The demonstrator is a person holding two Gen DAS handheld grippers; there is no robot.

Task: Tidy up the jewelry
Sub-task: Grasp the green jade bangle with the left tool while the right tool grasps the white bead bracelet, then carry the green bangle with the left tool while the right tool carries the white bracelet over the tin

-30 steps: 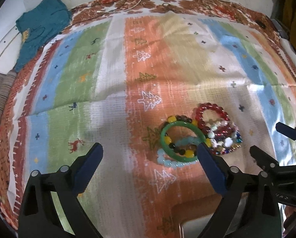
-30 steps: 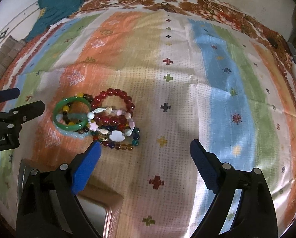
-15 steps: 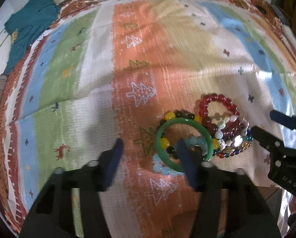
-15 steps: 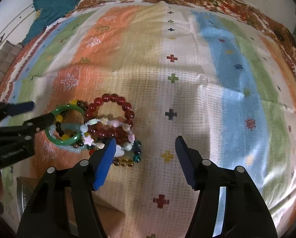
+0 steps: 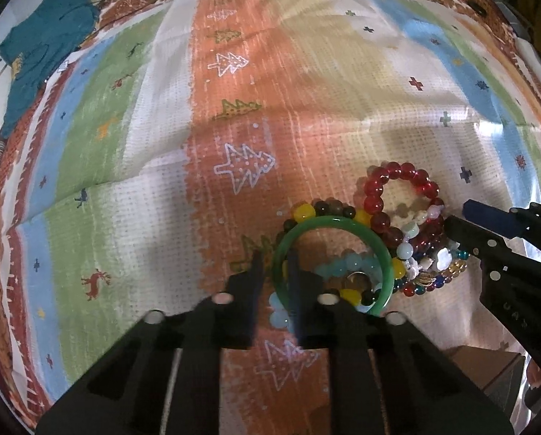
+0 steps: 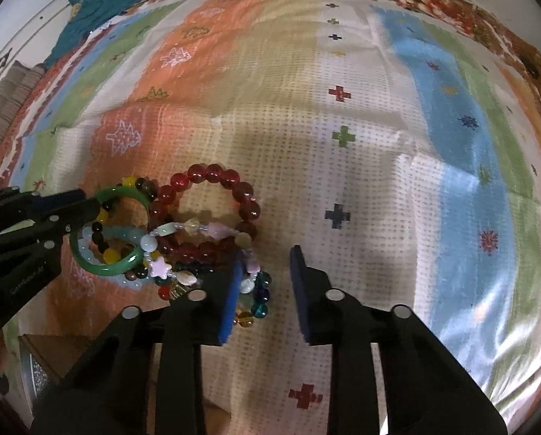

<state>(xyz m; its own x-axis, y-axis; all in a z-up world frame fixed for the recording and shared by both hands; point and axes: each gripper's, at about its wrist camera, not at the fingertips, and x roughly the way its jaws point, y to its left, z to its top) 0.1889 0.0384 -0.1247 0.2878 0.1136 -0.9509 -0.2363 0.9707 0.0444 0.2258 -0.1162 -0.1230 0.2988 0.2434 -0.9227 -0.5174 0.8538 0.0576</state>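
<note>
A striped cloth [image 5: 132,188] printed with trees and crosses covers the work surface; a teal garment [image 5: 42,50] lies at its far left corner. The jewelry sits in one tangled heap near the front of the cloth: a green bangle [image 5: 333,223] overlaps a yellow-and-brown bead bracelet [image 5: 304,212], a pale blue bead bracelet [image 5: 353,262], a red bead bracelet [image 6: 212,175] and a mixed charm strand [image 6: 161,266]. The left gripper [image 5: 275,272] straddles the bangle's near rim, its fingers narrowed almost to contact; whether they already pinch it cannot be told. The right gripper [image 6: 266,272] stands spread beside the heap, one finger over the charm strand. A clean lift probably requires a firm pinch on the rim alone and a slow rise, since the bracelets threaded through the bangle may drag along. A brown box [image 6: 63,348] sits at the front edge.
</note>
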